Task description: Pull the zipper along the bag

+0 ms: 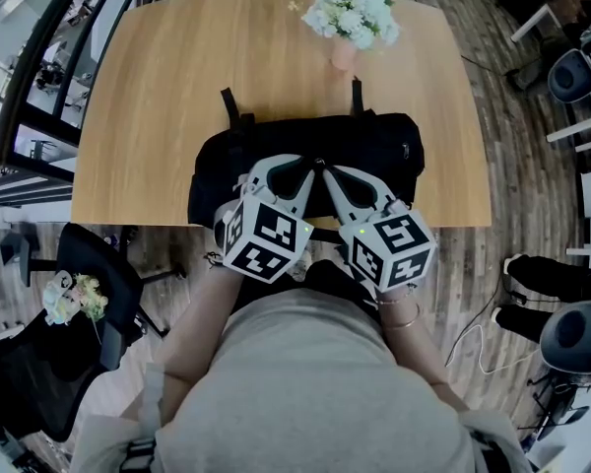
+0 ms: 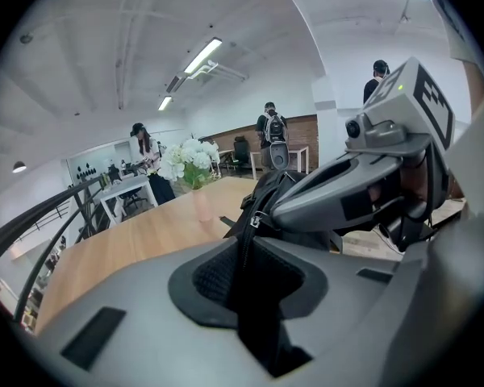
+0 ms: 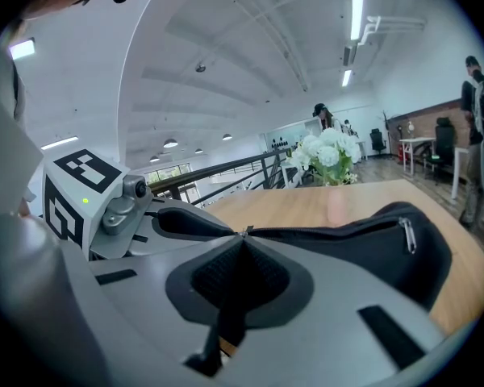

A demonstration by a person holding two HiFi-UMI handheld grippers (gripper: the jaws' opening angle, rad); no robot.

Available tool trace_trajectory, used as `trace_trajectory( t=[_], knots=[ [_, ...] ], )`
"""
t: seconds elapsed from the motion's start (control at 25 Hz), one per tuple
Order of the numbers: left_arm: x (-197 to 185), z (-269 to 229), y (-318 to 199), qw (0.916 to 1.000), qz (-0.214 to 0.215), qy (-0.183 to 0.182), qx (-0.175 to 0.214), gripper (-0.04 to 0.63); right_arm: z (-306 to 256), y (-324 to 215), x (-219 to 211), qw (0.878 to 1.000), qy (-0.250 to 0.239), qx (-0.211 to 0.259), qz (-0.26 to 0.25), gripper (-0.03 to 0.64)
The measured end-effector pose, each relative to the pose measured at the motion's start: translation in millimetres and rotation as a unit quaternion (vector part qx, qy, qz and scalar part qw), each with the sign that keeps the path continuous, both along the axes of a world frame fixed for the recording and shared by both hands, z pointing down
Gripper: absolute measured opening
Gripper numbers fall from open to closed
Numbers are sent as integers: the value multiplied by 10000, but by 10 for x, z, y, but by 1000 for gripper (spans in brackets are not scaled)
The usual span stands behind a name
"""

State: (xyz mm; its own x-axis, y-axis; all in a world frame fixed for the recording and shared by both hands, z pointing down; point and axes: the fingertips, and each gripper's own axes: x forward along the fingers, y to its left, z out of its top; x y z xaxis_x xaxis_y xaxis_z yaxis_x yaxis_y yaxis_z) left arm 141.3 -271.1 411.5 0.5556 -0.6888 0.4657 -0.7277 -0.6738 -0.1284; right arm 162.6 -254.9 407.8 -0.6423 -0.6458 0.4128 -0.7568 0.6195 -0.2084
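Observation:
A black bag lies near the front edge of the wooden table. Its zipper runs along the top. Both grippers meet at the middle of the bag's top. My left gripper is shut on a fold of black fabric beside the zipper line. My right gripper is shut, its tips on the small metal zipper pull where the zipper line starts. The bag stretches away to the right, and a second silver pull hangs on its side.
A pink vase of white flowers stands behind the bag at the table's far edge. Two bag straps lie on the wood. A black chair stands at the left below the table. People stand far back in the room.

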Motion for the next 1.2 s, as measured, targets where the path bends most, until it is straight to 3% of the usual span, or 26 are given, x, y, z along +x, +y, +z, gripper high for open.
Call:
trace_trajectory(
  t=[0.32,1.2],
  knots=[
    [-21,-7,-4,10000,4,94,-16,58,18,-39,45,10000,14,18,51,9],
    [-87,-121,-60,9991,-231,345,99,55,3,-199,625,9969,49,81,776,11]
  ],
)
